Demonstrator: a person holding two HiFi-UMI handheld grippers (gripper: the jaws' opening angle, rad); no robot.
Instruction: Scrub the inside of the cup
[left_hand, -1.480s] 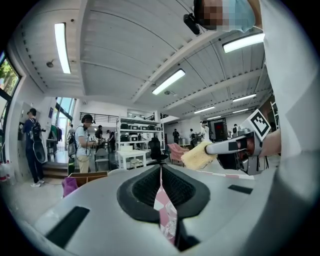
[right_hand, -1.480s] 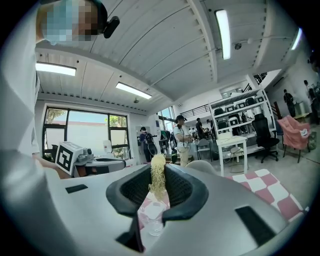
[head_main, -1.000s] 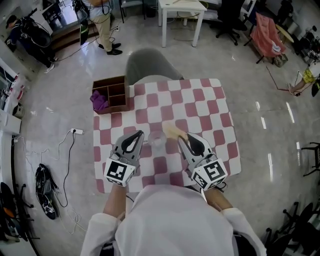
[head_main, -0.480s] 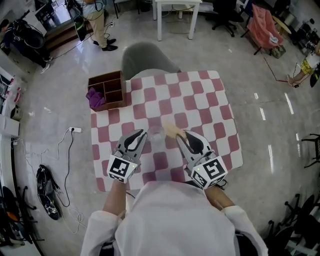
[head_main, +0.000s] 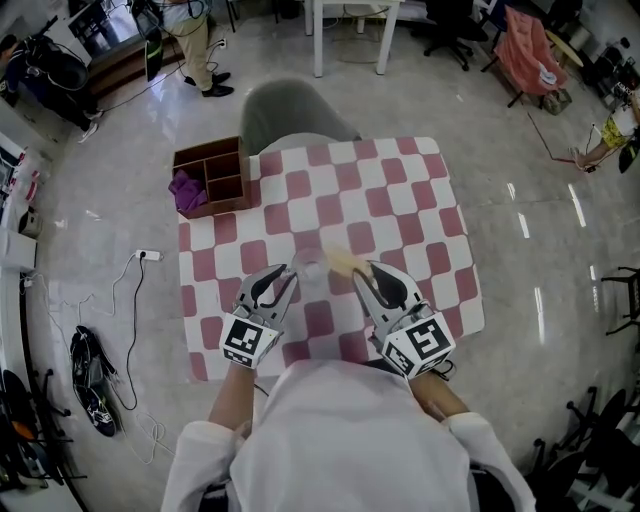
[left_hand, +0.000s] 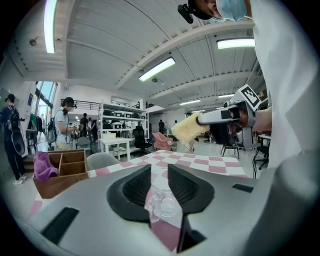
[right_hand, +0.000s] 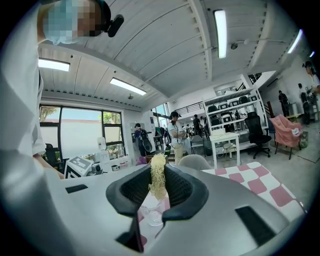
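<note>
The left gripper has ribbed black jaws that have just been opening and now stand a narrow slit apart. The small cup, clear, smooth and round, shows in that slit at their tips, over the pink-and-white checked tablecloth. To this gripper's right, the right gripper pinches a coarse, stringy yellow scrubber. The scrubber sticks out past the jaw tips, close to the cup's rim.
</note>
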